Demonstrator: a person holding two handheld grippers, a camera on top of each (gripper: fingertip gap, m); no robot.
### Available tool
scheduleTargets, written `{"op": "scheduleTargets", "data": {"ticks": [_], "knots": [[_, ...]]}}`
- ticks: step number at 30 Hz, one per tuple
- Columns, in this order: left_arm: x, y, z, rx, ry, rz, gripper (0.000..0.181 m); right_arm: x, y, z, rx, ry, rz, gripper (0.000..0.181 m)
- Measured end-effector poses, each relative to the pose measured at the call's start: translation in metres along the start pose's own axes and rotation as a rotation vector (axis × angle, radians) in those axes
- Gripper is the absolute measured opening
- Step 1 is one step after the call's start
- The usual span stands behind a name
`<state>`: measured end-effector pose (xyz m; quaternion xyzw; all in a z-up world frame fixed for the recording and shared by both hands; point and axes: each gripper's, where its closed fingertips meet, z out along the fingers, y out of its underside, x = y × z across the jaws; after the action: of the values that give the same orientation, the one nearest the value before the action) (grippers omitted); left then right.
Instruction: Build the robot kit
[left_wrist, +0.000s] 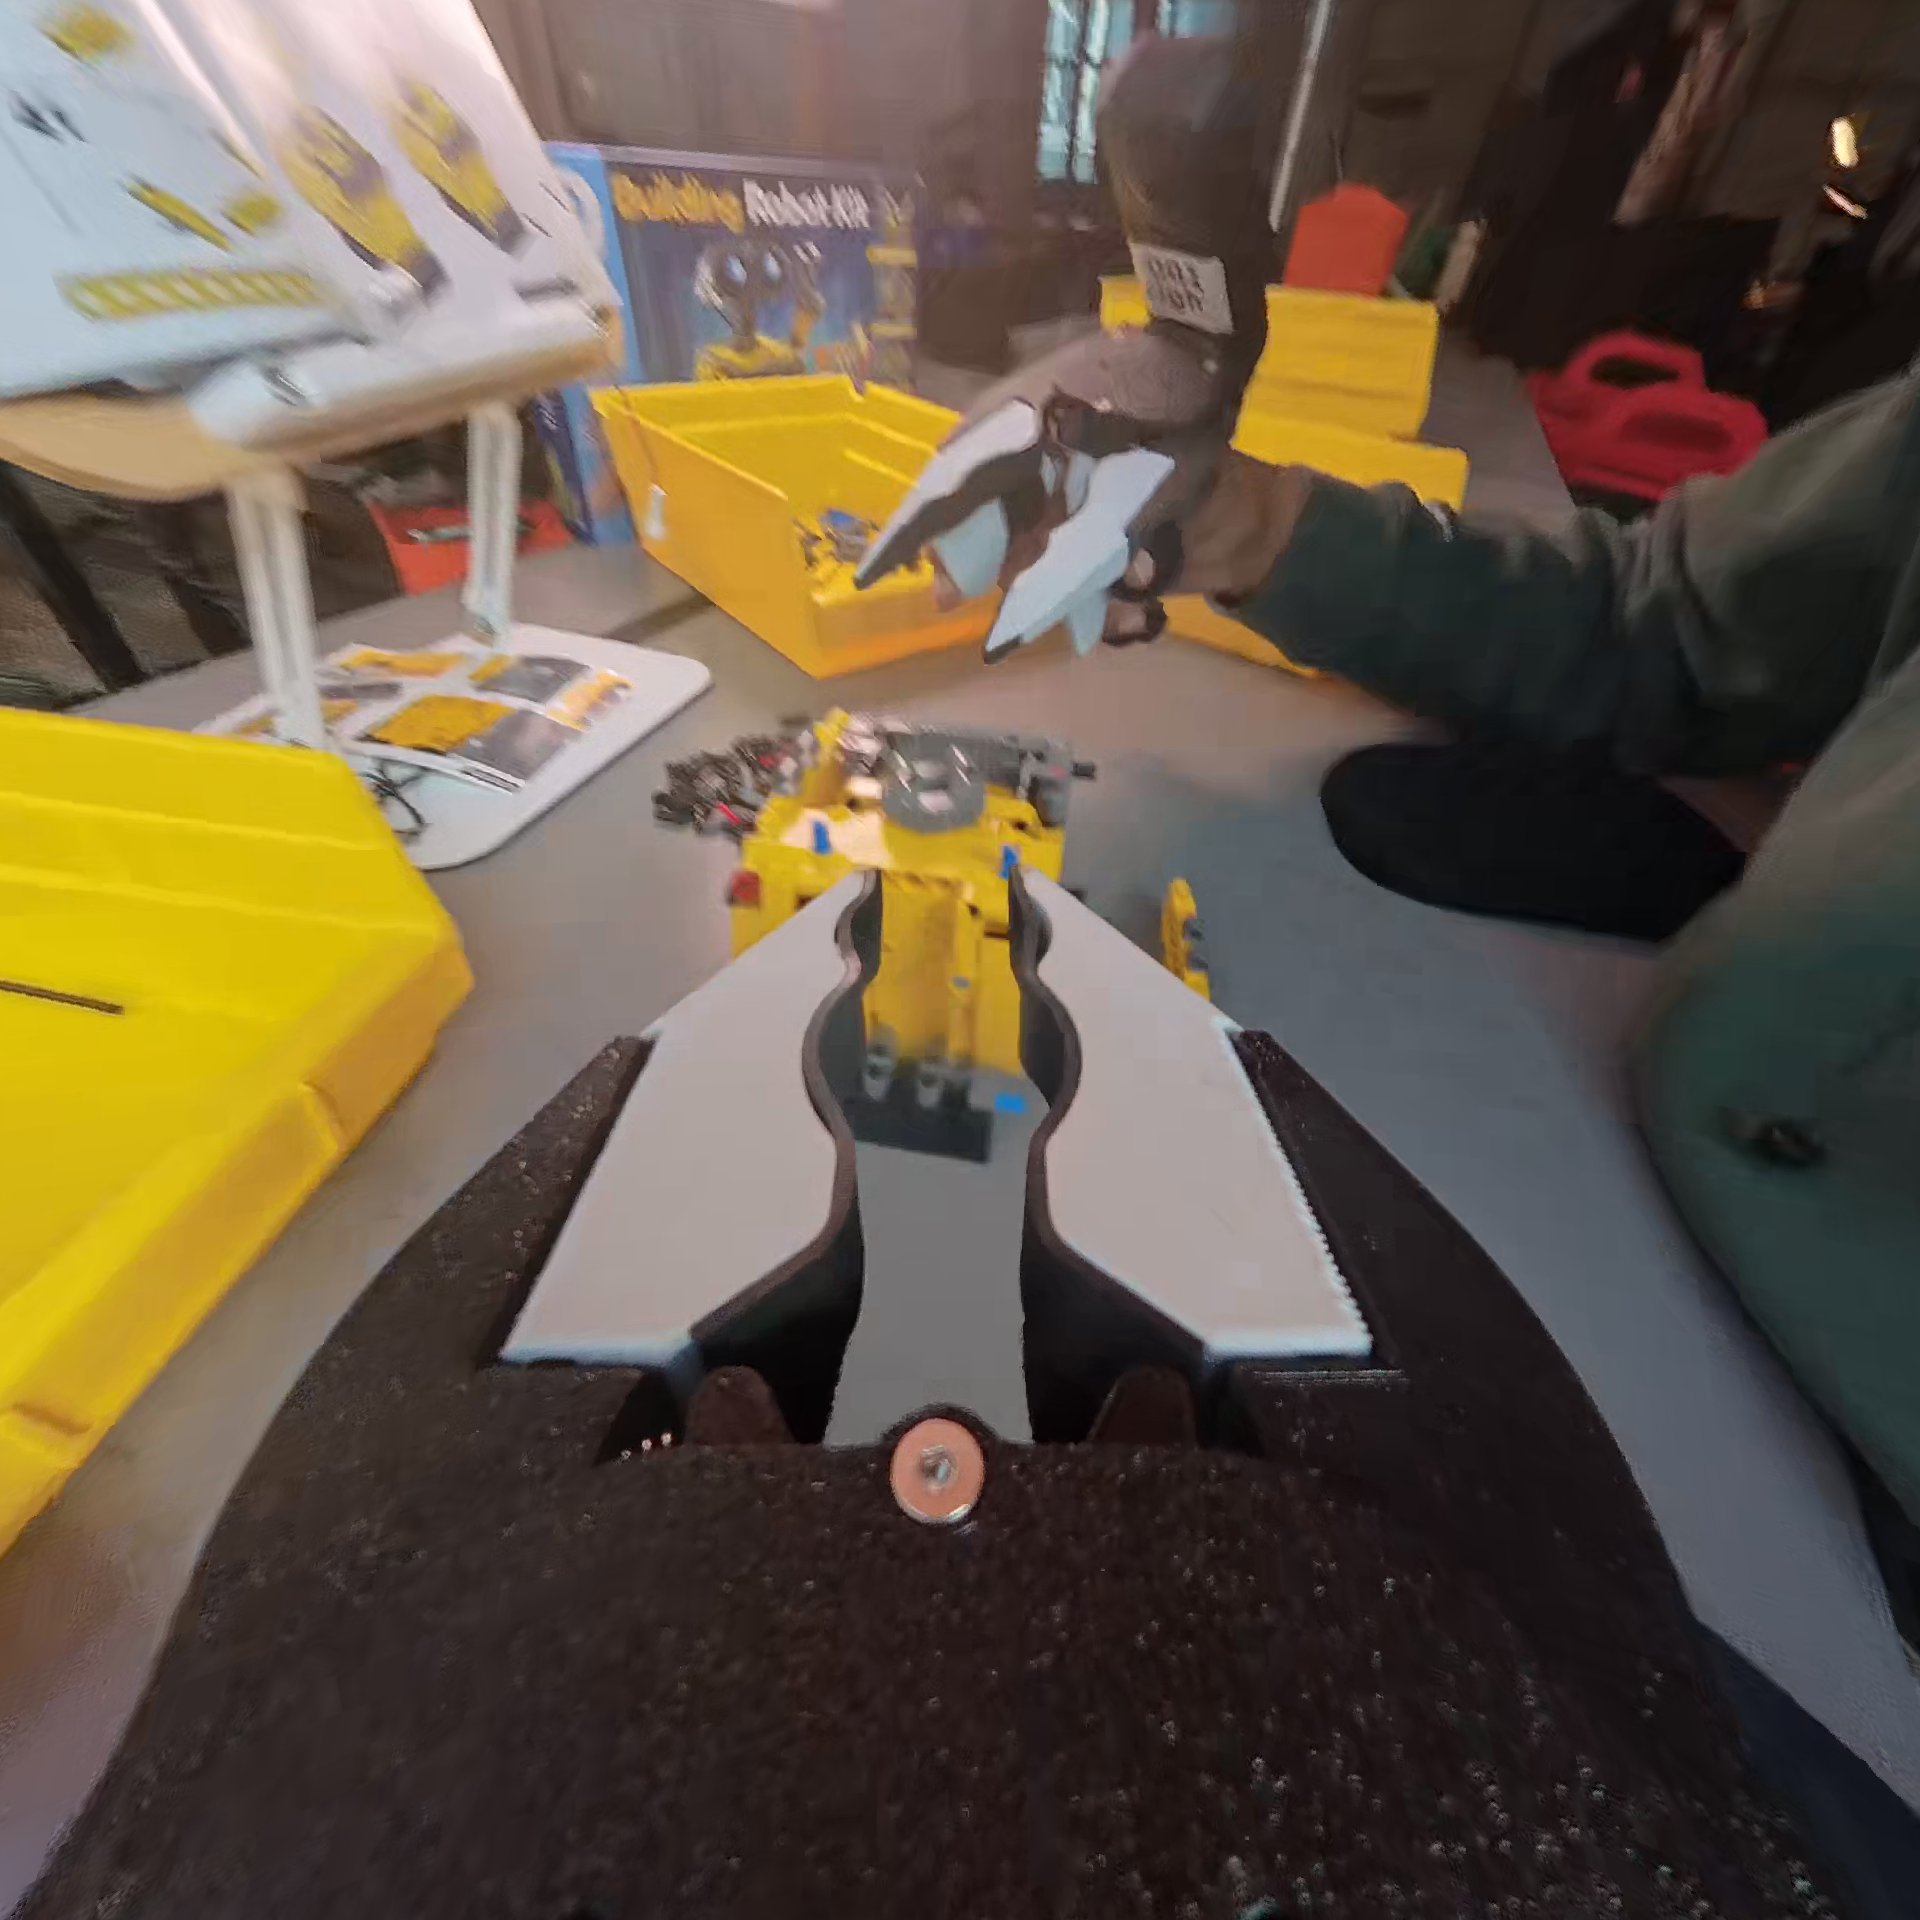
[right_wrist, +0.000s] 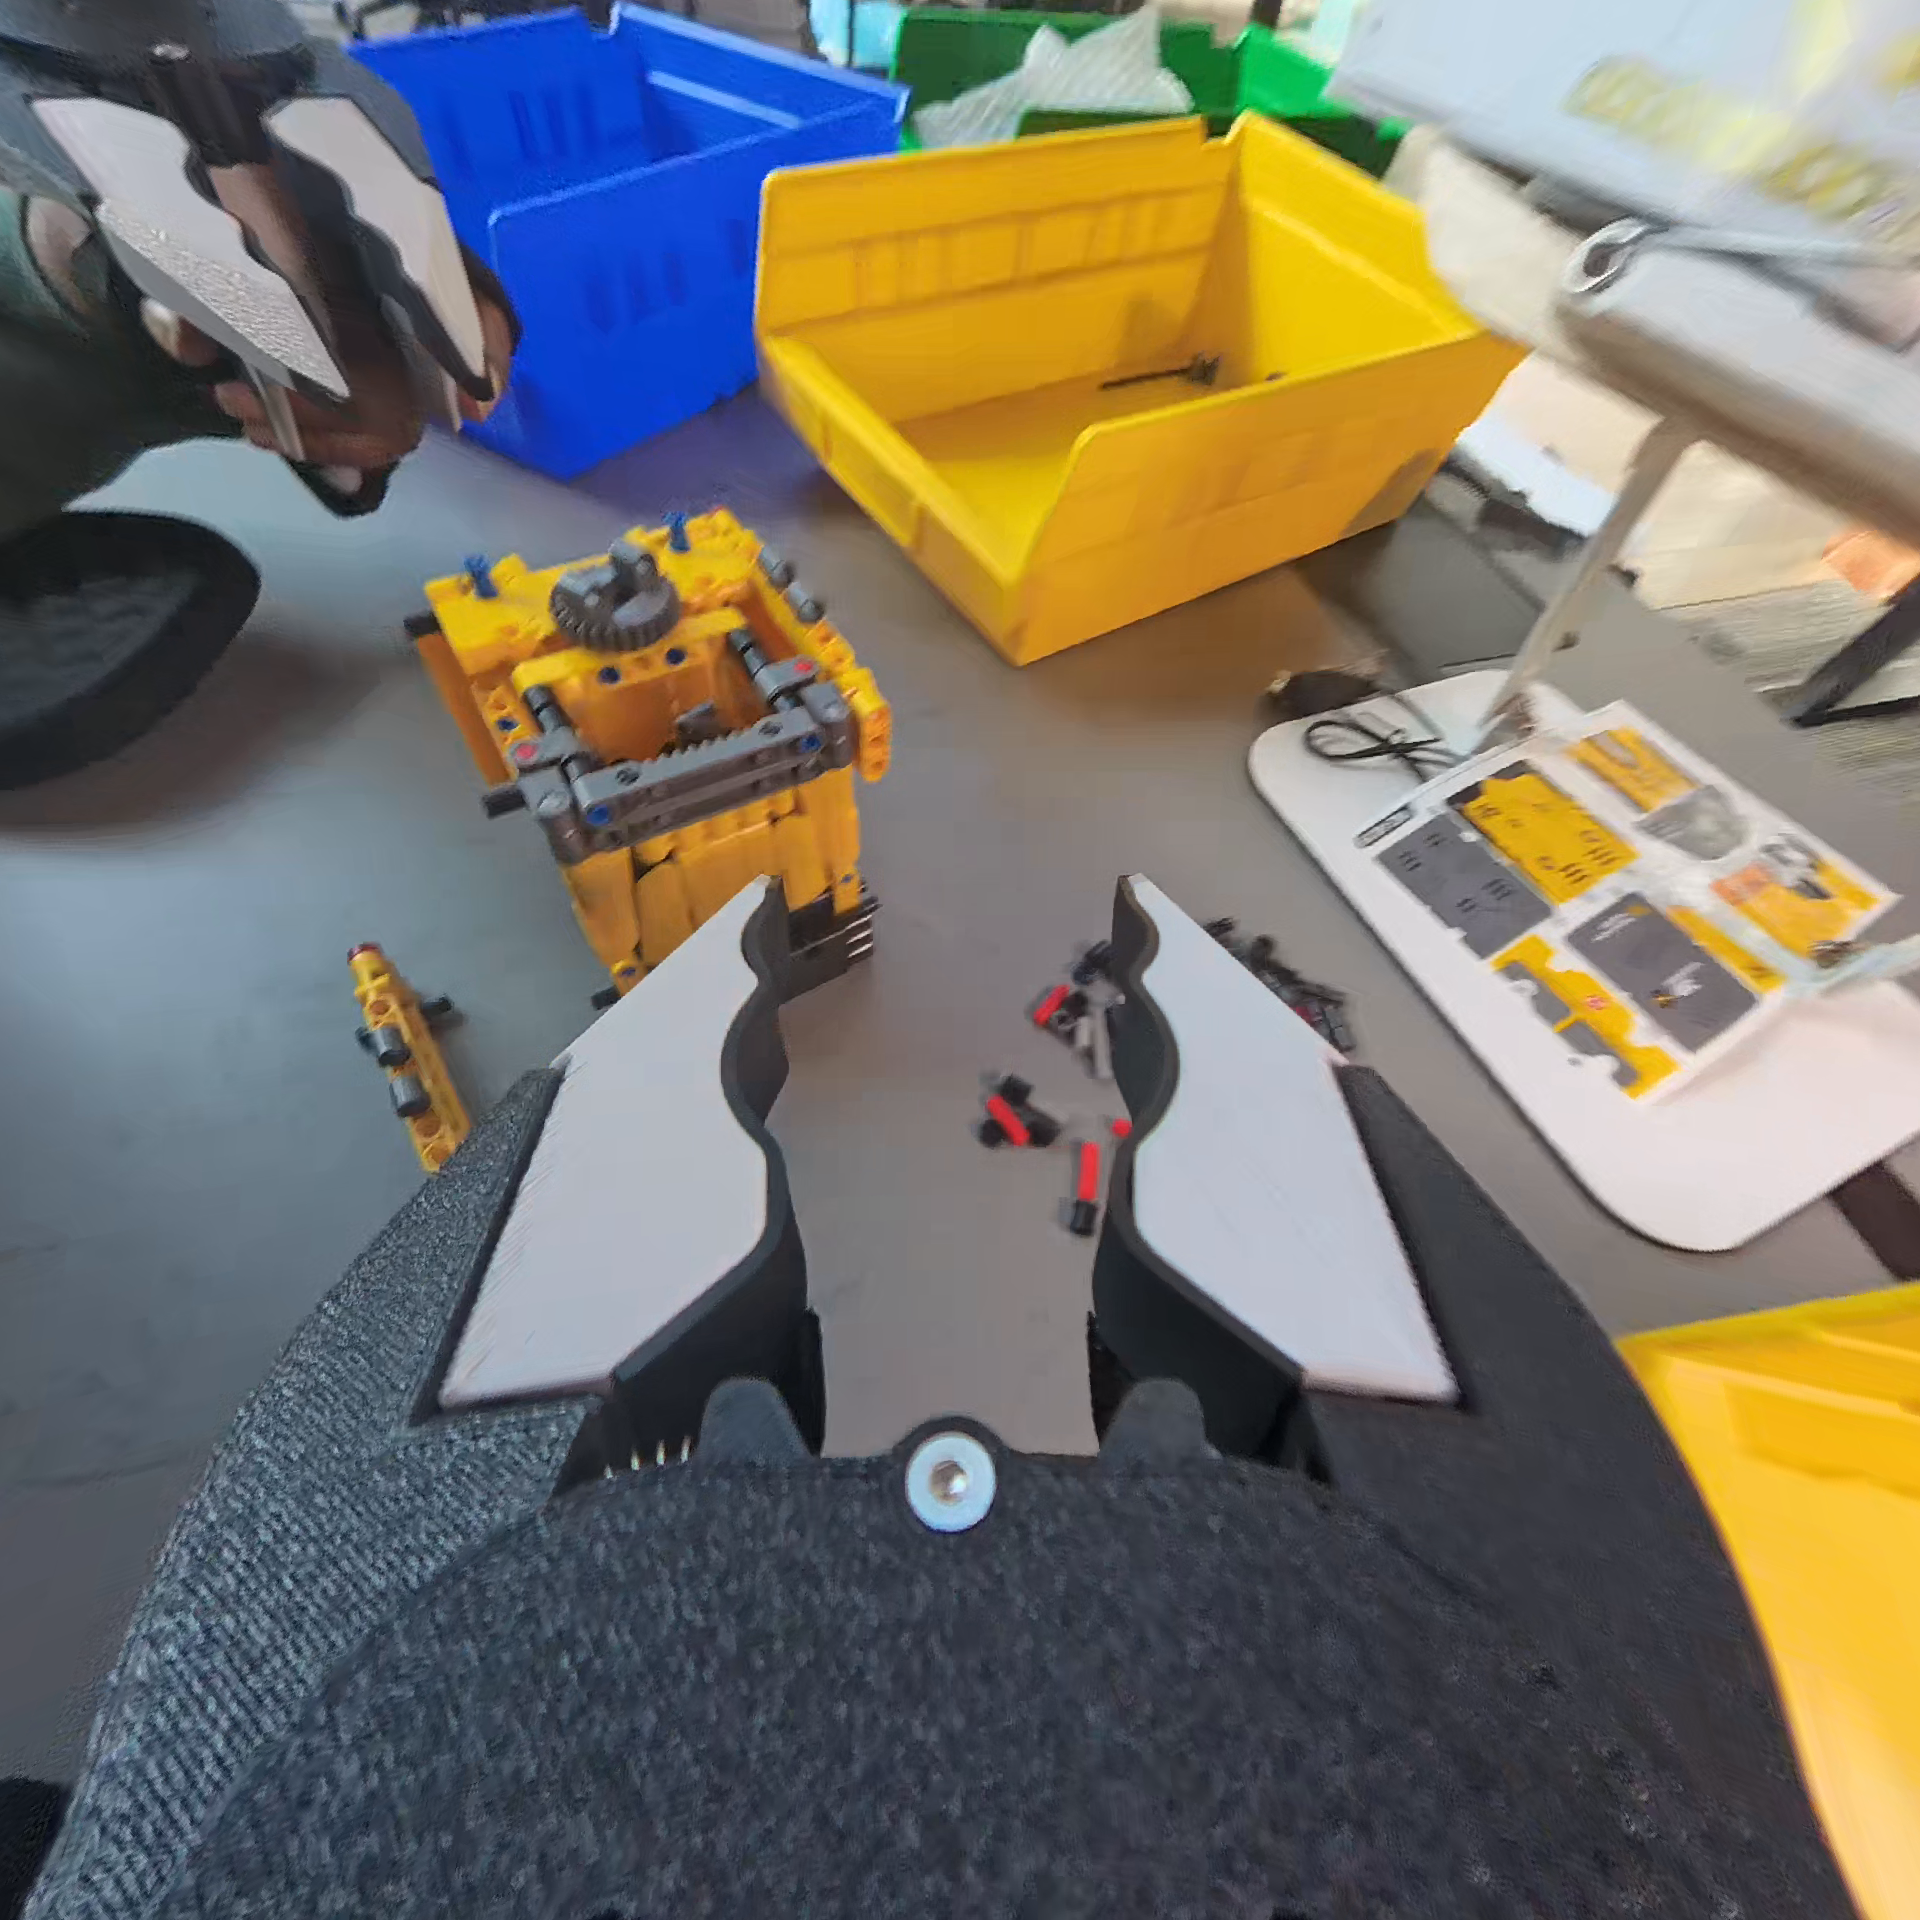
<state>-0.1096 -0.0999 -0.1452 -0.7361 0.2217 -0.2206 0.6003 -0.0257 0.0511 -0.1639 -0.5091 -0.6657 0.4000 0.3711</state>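
A yellow brick model (right_wrist: 665, 727) with a grey gear on top stands on the grey table; it also shows in the left wrist view (left_wrist: 914, 914). My left gripper (left_wrist: 938, 894) is open and empty. It hovers short of the model, which shows between its fingers, and it shows raised off the table in the right wrist view (right_wrist: 281, 260). My right gripper (right_wrist: 948, 904) is open and empty above loose red and black pins (right_wrist: 1039, 1122), right of the model. It shows in the air in the left wrist view (left_wrist: 997, 540). A short yellow beam (right_wrist: 405, 1049) lies left of the model.
A yellow bin (right_wrist: 1143, 540), a blue bin (right_wrist: 623, 291) and a green bin (right_wrist: 1278, 62) stand behind the model. A white stand base with an instruction sheet (right_wrist: 1610, 914) lies to the right. Another yellow bin (left_wrist: 156, 987) is near left, and a kit box (left_wrist: 758, 260) is behind. A black rounded object (left_wrist: 1507, 831) lies by the person's sleeve (left_wrist: 1558, 623). Across from one pair of fingers to the other is roughly 20 cm. The black rounded object (left_wrist: 1507, 831) is closer to my right gripper, around 25 cm from its tips; the left tips are 30 cm off.
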Motion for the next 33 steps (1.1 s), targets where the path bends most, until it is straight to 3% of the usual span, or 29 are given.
{"op": "scheduleTargets", "data": {"ticks": [3, 6, 9, 11, 18, 22, 30, 33], "knots": [[-0.051, -0.047, -0.004, 0.104, -0.221, 0.009, 0.025, 0.04, -0.046, -0.006, 0.079, 0.146, -0.014, 0.054], [-0.103, -0.078, 0.008, 0.021, -0.418, 0.049, 0.031, 0.094, -0.078, 0.004, 0.053, 0.321, -0.012, 0.052], [-0.14, -0.096, 0.033, -0.025, -0.475, 0.029, 0.038, 0.141, -0.093, 0.021, 0.086, 0.366, 0.141, 0.054], [-0.156, -0.102, 0.052, -0.011, -0.464, -0.035, 0.038, 0.154, -0.097, 0.031, 0.11, 0.354, 0.212, 0.058], [-0.218, -0.108, 0.082, -0.041, -0.627, 0.068, 0.038, 0.172, -0.09, 0.054, 0.148, 0.345, 0.401, 0.063], [-0.241, -0.109, 0.095, -0.054, -0.684, 0.064, 0.04, 0.179, -0.101, 0.05, 0.272, 0.314, 0.493, 0.046], [-0.247, -0.115, 0.097, -0.004, -0.762, 0.1, 0.039, 0.191, -0.105, 0.046, 0.314, 0.354, 0.512, 0.016], [-0.248, -0.117, 0.098, 0.007, -0.772, 0.097, 0.038, 0.192, -0.108, 0.047, 0.35, 0.321, 0.563, 0.015]]}}
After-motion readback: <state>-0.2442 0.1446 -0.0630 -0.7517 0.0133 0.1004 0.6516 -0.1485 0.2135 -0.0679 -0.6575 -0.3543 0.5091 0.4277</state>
